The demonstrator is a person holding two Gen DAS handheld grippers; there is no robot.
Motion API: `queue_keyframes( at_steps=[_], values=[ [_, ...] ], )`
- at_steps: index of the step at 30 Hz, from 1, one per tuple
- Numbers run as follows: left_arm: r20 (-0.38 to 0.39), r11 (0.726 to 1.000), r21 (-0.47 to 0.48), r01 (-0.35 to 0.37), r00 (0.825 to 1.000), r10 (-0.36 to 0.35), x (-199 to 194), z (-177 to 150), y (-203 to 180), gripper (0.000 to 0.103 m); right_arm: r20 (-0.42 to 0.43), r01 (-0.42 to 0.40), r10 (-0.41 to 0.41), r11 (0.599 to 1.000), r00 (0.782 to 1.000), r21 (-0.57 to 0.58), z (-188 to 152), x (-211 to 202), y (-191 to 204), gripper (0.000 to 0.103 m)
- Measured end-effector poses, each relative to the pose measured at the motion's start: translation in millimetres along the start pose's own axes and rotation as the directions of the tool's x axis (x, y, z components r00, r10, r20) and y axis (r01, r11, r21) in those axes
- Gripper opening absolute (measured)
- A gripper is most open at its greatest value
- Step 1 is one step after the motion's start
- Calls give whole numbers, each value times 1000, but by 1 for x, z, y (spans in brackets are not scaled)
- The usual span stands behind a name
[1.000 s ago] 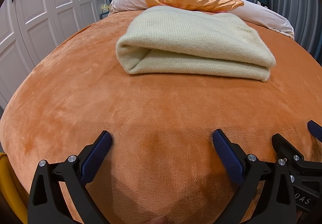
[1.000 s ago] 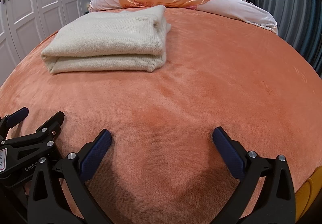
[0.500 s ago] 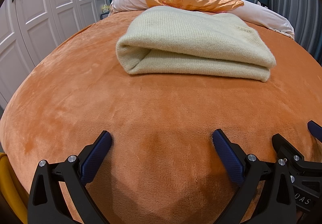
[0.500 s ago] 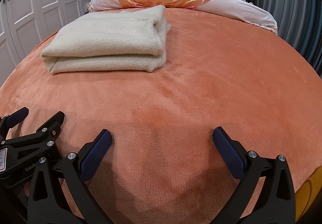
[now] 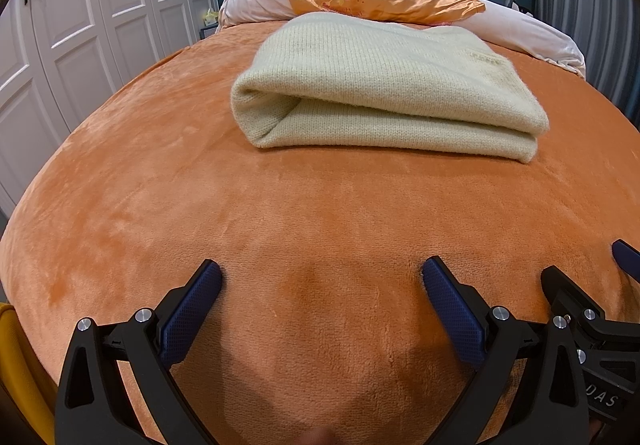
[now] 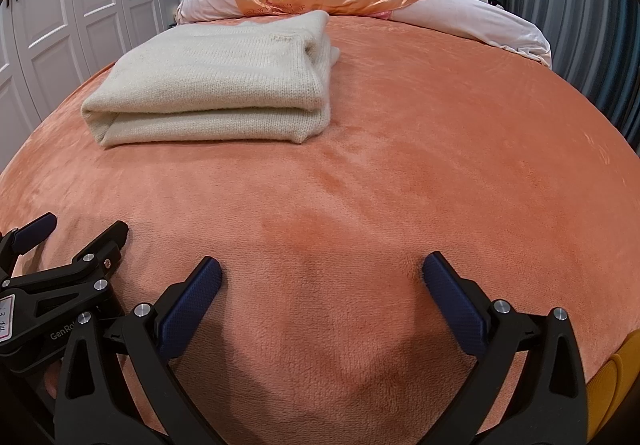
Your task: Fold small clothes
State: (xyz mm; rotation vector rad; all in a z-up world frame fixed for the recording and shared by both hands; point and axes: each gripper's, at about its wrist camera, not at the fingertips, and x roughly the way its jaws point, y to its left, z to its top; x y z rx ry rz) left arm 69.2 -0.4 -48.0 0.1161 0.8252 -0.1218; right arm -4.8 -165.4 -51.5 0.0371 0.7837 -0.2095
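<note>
1. Left wrist view: nothing has shifted over the last second. The left claw (image 5: 320, 281) hangs spread wide and empty over the orange blanket (image 5: 160, 205) at lower centre. The folded cream sweater (image 5: 384, 85) lies upper centre, untouched, so the fold looks finished. Its long axis runs left to right, with the rounded fold at the left.

2. Right wrist view: the same stillness. The right claw (image 6: 320, 277) gapes empty at lower centre, and the sweater (image 6: 216, 85) sits upper left, lengthwise across the frame, well apart from the claw.
</note>
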Motion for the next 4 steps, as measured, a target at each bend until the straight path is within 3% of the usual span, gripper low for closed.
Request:
queue_keyframes(
  at_steps=[4],
  values=[
    [0,1000,0,0,1000,0,0,0,0,98,0,0,0,1000,1000,0,0,0,0,98]
  ],
)
